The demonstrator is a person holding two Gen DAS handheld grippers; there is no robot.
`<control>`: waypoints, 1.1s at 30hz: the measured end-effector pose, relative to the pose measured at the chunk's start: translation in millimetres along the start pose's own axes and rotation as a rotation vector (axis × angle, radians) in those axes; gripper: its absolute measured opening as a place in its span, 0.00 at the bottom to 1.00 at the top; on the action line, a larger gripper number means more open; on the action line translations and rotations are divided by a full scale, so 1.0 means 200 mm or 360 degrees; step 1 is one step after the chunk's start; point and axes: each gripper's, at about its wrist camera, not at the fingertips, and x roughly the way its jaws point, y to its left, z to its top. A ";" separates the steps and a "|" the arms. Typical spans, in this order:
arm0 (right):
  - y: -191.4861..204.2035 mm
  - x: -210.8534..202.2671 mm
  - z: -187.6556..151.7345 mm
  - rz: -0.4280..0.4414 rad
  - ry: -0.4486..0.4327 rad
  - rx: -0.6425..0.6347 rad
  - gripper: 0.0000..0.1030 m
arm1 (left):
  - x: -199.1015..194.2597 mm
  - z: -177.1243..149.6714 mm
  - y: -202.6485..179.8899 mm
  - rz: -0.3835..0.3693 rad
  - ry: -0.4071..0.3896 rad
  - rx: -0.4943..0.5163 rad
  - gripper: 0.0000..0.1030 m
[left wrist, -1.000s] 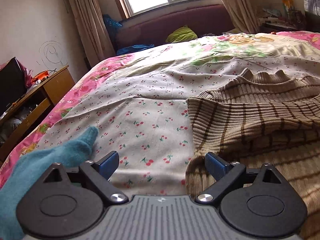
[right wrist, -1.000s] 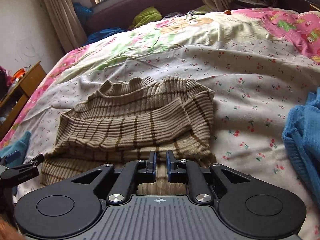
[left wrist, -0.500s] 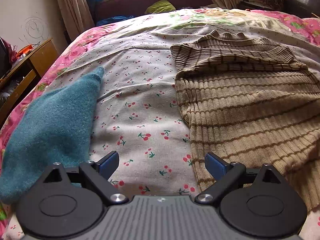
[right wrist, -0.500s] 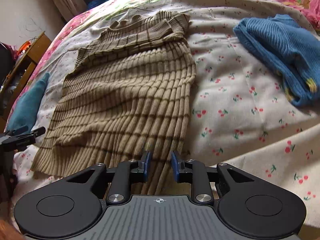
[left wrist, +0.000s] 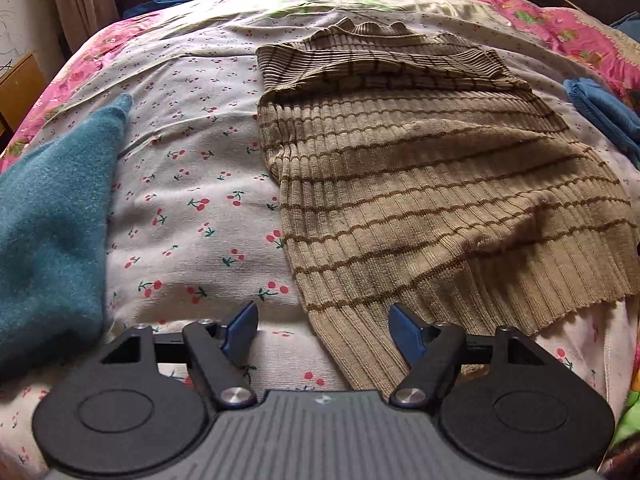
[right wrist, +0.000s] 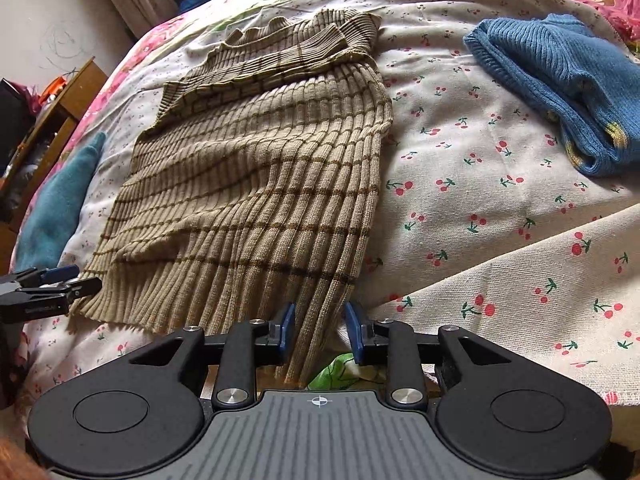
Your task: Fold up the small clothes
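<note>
The near hem of my one ribbed tan sweater [right wrist: 256, 184] drops out of sight behind both tongs as it lies spread on the cherry-print sheet [right wrist: 500, 216]. My left gripper [left wrist: 322, 330], just narrowing, straddles its corner without pinching; my right gripper [right wrist: 320, 330], just widening, flanks a hem fold loosely. One fuzzy teal garment [left wrist: 52, 216] and one blue knit sweater [right wrist: 560, 80] are cut off

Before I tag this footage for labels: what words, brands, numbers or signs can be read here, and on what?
No legible text in either view.
Left gripper: pale lettering on its side, too small and blurred to read.
Right gripper: a crosshair mark on its grey body, no words.
Striped beige sweater: no label showing.
</note>
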 end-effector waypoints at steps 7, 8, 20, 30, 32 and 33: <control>-0.04 0.00 -0.02 0.0010 -0.0012 0.0049 0.27 | 0.03 0.01 -0.02 -0.0035 0.0079 -0.0023 0.55; -0.05 -0.01 -0.02 0.0006 -0.0022 0.0053 0.27 | 0.03 0.01 -0.02 -0.0034 0.0089 -0.0018 0.54; -0.11 0.03 -0.01 0.0082 0.0019 0.0129 0.31 | 0.04 0.02 -0.02 -0.0188 0.0131 -0.0096 0.25; -0.14 0.10 0.02 0.0176 0.0050 0.0226 0.25 | 0.05 0.02 0.03 -0.0266 0.0135 -0.0177 0.20; -0.15 0.09 0.02 0.0259 0.0044 0.0283 0.10 | 0.04 0.02 0.06 -0.0324 0.0123 -0.0249 0.20; -0.17 0.08 0.01 0.0296 0.0034 0.0322 0.10 | 0.04 0.02 0.08 -0.0344 0.0117 -0.0284 0.20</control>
